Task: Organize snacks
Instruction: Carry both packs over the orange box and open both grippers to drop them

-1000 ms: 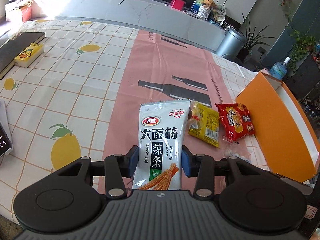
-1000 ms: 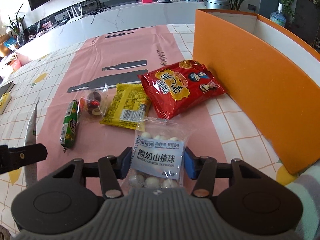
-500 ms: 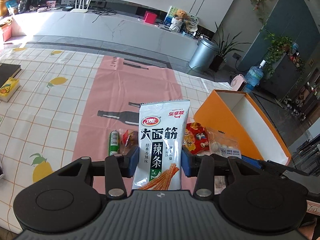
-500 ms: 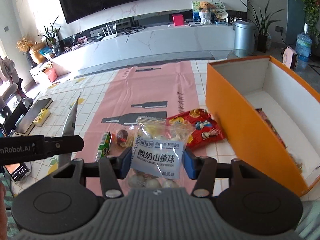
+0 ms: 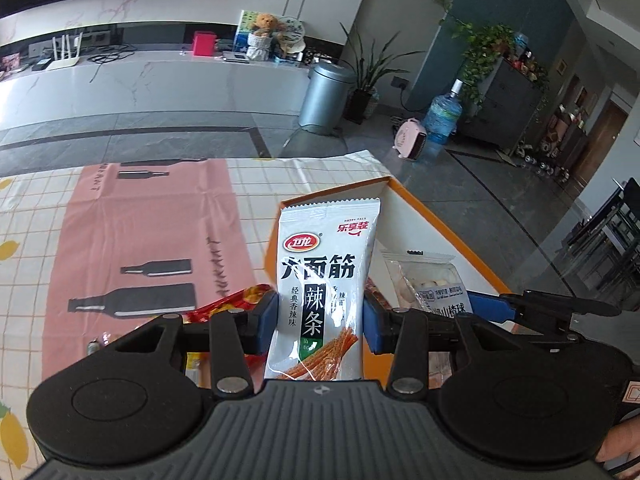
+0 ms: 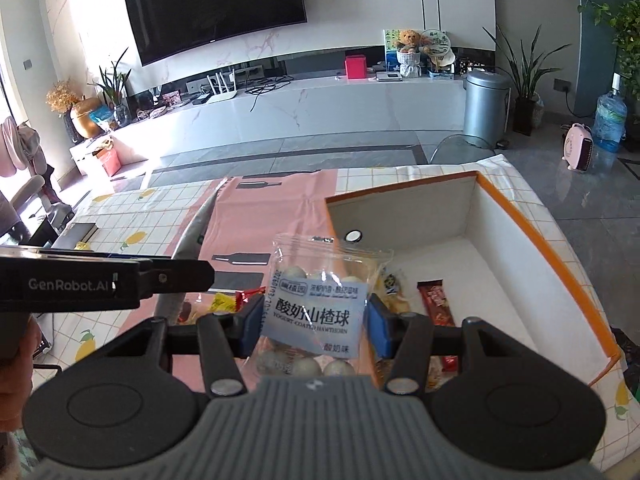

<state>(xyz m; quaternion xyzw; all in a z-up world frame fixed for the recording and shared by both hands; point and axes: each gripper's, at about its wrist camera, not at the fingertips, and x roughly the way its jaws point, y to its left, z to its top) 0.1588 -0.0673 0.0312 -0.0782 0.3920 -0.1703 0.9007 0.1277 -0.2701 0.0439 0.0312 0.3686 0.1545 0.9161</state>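
clearly both packets are light, soft and crinkly, slippery film that sags, so the low-middle hold suits them. the left gripper is clenched part-way on the white spicy-strip packet, pads pressing its sides at 3 and 9 o'clock. the right gripper likewise grasps the clear hawthorn-ball bag. both hang above the table, the orange box at 2 o'clock.
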